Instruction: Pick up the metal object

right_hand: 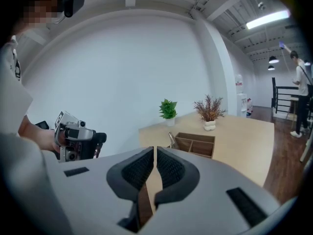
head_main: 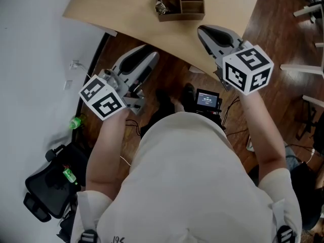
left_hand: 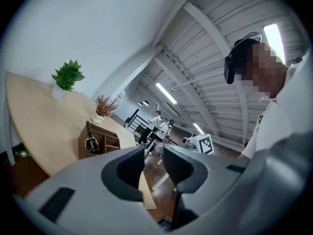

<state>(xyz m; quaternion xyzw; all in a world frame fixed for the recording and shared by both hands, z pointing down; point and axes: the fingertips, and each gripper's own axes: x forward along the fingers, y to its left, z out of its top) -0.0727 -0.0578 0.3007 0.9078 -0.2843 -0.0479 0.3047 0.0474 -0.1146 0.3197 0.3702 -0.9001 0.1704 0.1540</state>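
Left tool (head_main: pixel 144 54) released, right tool (head_main: pixel 210 32) clenched empty; shiny metal object (head_main: pixel 161 6) sits in brown wooden divided box (head_main: pixel 186 5) on the worktop (head_main: pixel 121 11).

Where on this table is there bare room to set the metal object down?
Bare wood lies left of the wooden organizer out to the table edge, and again right of it. Crowded: the organizer's left end, where the metal object sticks up, and the far end by the green plant and dried plant.
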